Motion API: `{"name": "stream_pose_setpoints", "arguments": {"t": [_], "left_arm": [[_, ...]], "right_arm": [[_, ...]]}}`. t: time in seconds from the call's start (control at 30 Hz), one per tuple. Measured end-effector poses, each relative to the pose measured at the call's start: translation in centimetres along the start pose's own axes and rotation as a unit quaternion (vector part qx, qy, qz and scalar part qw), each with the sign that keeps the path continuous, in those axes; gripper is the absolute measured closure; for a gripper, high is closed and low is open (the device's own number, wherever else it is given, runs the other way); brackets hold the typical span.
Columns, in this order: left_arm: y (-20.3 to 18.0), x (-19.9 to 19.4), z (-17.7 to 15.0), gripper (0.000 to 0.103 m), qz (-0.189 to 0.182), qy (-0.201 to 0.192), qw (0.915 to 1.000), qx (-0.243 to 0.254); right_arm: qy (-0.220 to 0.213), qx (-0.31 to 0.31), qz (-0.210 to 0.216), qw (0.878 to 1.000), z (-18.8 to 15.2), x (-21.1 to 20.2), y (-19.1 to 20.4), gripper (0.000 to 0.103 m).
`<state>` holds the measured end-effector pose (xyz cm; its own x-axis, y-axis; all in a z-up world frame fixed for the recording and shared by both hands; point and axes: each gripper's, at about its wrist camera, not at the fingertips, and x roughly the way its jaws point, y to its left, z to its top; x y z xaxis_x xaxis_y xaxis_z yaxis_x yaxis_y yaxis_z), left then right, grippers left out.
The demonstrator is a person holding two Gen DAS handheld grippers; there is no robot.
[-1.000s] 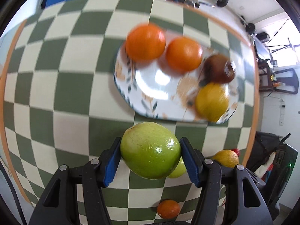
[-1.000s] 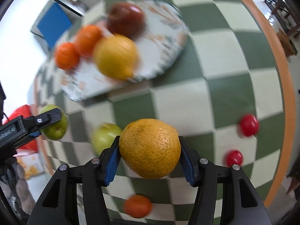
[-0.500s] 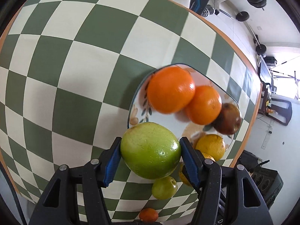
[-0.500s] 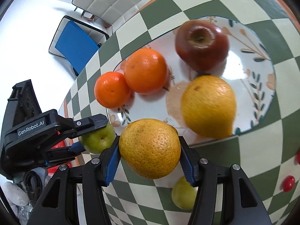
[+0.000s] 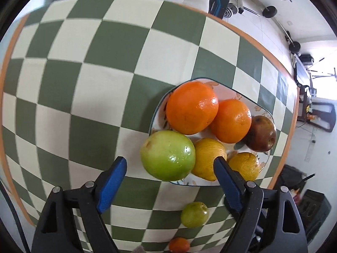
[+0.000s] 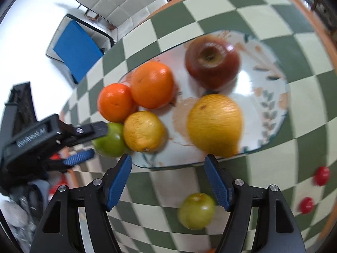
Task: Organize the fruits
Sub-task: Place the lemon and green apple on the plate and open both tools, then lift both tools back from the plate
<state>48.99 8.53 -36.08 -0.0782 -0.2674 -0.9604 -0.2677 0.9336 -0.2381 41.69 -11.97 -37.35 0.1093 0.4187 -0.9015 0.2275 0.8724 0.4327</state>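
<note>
Right now both grippers are standing with their jaws spread wide and holding nothing. Seen from its own camera, the left gripper (image 5: 170, 168) is hovering over the near-left edge of the plate (image 5: 261, 109), and the big green apple (image 5: 167, 155) is sitting on that edge between the blue pads, with a clear gap showing beside the left pad (image 5: 112, 181); whether the right pad is touching any fruit is hard to tell. Two oranges, the larger orange (image 5: 192, 107) and the smaller orange (image 5: 231, 121), are lying just behind the apple and pressing against each other. A dark red apple (image 5: 261, 133) is resting at the plate's right side, and a yellow fruit (image 5: 208, 156) is sitting just beside the green apple, with another yellow-orange fruit (image 5: 244, 165) partly hidden behind the right pad.

From the right wrist view, the right gripper (image 6: 168, 175) is hanging over the near rim of the plate, its pads apart and empty. The yellow-orange fruit is lying on the plate just ahead of its left pad, touching the green apple, while the left gripper is reaching in from the left around that apple. A small green apple (image 6: 196, 210) is lying on the checkered tablecloth (image 6: 284, 16) off the plate, near the right gripper, and two small red fruits (image 6: 321, 176) are lying well apart toward the table's edge
</note>
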Motion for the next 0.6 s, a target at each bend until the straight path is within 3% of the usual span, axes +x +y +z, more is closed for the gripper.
{"name": "stream_pose_setpoints", "arguments": {"t": [0.1,0.2,0.4,0.6], "left_arm": [[-0.3,-0.8,-0.5,0.010,0.021,-0.019,0.9994,0.018],[-0.9,-1.7,-1.6,0.010,0.047,-0.042,0.9971,0.043],[-1.9,-3.8,-5.0,0.010,0.117,-0.110,0.9829,0.091],[-2.9,-5.6,-9.5,0.010,0.130,-0.150,0.9738,0.110]], "right_arm": [[-0.016,-0.022,-0.037,0.999,-0.2,-1.7,-0.2,0.017],[-0.034,-0.048,-0.075,0.995,-0.3,-3.3,-0.5,0.009],[-0.068,-0.100,-0.145,0.982,-0.9,-6.1,-0.8,0.008],[-0.094,-0.119,-0.158,0.976,-2.2,-8.7,-1.0,0.008]]}}
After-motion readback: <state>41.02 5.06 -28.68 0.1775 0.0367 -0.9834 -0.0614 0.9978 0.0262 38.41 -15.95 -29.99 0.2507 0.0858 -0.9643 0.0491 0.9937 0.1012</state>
